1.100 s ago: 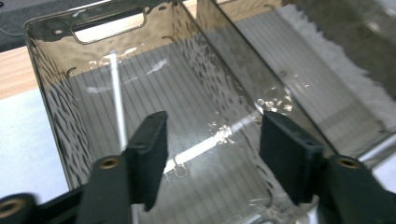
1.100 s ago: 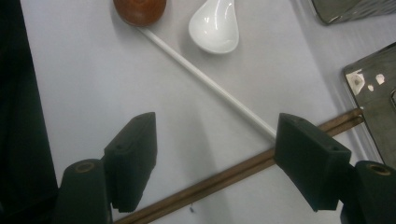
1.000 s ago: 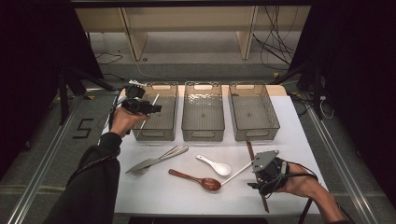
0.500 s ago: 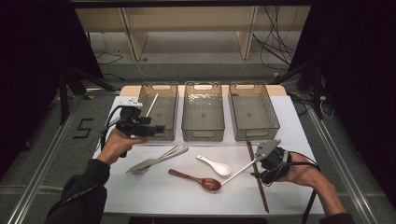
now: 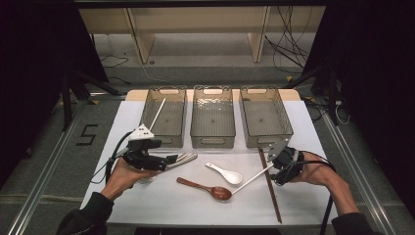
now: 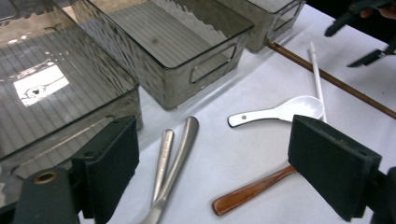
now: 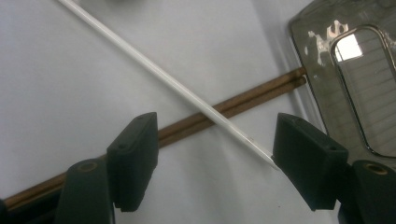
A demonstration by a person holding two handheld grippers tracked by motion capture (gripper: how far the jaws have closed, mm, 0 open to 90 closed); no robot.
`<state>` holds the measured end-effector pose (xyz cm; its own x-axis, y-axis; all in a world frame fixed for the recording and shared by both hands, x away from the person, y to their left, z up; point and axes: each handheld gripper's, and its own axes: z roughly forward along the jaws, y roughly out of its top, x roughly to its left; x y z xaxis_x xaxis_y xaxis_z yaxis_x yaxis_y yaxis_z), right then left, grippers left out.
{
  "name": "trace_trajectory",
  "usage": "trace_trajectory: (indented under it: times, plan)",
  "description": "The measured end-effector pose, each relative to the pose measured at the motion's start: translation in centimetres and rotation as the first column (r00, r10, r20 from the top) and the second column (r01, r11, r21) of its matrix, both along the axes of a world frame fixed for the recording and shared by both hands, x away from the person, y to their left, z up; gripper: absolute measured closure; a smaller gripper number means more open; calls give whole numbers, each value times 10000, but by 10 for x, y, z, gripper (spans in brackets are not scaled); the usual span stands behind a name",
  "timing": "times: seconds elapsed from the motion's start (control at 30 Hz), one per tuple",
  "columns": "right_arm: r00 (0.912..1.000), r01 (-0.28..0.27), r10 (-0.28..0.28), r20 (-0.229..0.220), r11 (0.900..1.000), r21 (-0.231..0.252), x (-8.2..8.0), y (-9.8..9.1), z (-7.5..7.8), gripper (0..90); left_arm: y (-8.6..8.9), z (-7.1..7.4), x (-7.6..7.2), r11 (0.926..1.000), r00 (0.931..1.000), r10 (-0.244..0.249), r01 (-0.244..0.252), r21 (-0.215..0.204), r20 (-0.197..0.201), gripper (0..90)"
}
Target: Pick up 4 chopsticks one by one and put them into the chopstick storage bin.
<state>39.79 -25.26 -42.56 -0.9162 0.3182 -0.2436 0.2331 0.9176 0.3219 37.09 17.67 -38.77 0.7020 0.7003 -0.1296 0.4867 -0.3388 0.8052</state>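
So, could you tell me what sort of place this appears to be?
Probably a lab recording station, not a kitchen: a table under a white sheet with three clear bins and loose cutlery, black curtains at the sides, and cables trailing over the floor behind.

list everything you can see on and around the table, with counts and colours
bins: 3, smoky clear plastic, row at the table's far edge
white chopstick in bin: 1, leaning in the left bin
white chopstick on table: 1, by the right gripper, lying across the brown pair
brown chopsticks: 2, side by side, right part of the table
white soup spoon: 1, table middle
wooden spoon: 1, red-brown, near the front
metal utensils: 2, silver, by the left gripper
table cover: 1, white
left gripper: black, open
right gripper: black, open
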Motion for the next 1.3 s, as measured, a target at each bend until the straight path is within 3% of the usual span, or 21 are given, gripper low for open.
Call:
trace_trajectory:
  times: [0.23, 0.3, 0.83, 1.3]
  plan:
    - [9991, -59, 56, -431, 10000, -66, 11, 4, -7, 345, -1, -2, -14, 10000, 9991, -59, 57, 53, 419, 159]
    - [9978, -370, 360, -548, 9992, -172, 11, 11, -11, 354, 1, -3, -17, 10000, 9989, 37, -40, 66, 468, 159]
    - [9857, -1518, 1484, -801, 9877, -377, 10, 31, -22, 484, 7, -13, -23, 9999, 9998, -32, 29, 167, 198, 159]
    - [9777, -1868, 1758, -1150, 9780, -933, 9, 36, -28, 584, 7, -13, -23, 9998, 9999, -65, 62, 191, 156, 159]
